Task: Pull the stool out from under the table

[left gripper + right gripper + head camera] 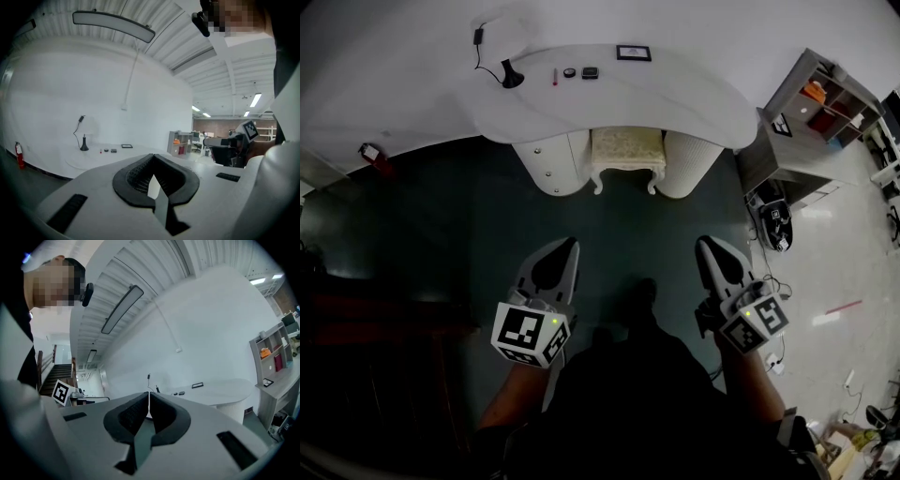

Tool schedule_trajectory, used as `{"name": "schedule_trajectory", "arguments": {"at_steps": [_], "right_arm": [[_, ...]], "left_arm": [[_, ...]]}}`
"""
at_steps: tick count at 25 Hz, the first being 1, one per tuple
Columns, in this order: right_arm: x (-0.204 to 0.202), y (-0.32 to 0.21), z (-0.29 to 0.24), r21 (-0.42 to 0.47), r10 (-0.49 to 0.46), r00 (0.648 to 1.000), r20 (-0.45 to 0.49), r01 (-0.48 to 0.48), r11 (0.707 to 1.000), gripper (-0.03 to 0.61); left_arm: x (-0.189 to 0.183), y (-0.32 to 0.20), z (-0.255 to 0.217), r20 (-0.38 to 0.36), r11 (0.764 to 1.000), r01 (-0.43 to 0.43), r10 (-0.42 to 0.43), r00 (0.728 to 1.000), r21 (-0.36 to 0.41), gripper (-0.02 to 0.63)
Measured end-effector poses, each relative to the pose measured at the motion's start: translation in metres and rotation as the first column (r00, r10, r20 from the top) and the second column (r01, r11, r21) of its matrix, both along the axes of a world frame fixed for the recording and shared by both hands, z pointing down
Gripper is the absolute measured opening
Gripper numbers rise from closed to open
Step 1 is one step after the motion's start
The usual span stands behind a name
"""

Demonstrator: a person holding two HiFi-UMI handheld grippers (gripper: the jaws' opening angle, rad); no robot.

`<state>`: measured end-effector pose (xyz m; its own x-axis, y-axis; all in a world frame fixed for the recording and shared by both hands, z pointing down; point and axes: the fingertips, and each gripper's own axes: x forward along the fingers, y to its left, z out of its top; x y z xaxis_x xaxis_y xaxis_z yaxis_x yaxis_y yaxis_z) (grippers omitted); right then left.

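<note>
Partly under table (675, 94), cream stool (627, 150)

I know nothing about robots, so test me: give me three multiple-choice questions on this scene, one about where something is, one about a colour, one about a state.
1. Where is the stool relative to the white table?
A. standing on top of it
B. tucked under it
C. tipped over beside it

2. What colour is the stool's seat?
A. red
B. black
C. cream

3. How are the left claw and the right claw?
A. both shut, holding nothing
B. both wide open
C. both clamped on the stool

Answers:
1 B: the head view shows the stool in the gap beneath the tabletop.
2 C: its cushion looks pale cream.
3 A: each gripper view shows the jaws together with nothing between them, well short of the stool.
</note>
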<state>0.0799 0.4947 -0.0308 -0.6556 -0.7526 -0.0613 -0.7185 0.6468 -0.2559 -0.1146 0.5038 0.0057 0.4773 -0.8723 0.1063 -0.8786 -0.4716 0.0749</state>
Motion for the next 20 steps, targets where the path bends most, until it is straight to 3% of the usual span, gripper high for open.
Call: {"name": "schedule_trajectory", "arguments": {"at_steps": [7,20], "right_arm": [[0.026,-0.079,0.007,0.04,-0.065,0.993,-0.099,0.07,0.997,0.018],[0.071,-0.183,0.017,-0.003,-0.142,0.985,-0.103,0.142,0.99,0.018]], "left_arm": [[0.03,-0.071,-0.008,0.011,1.0,0.019,-0.019,1.0,-0.02,0.012],[0.077,-0.169,-0.01,-0.01,0.995,0.073,-0.074,0.997,-0.071,0.012]]}}
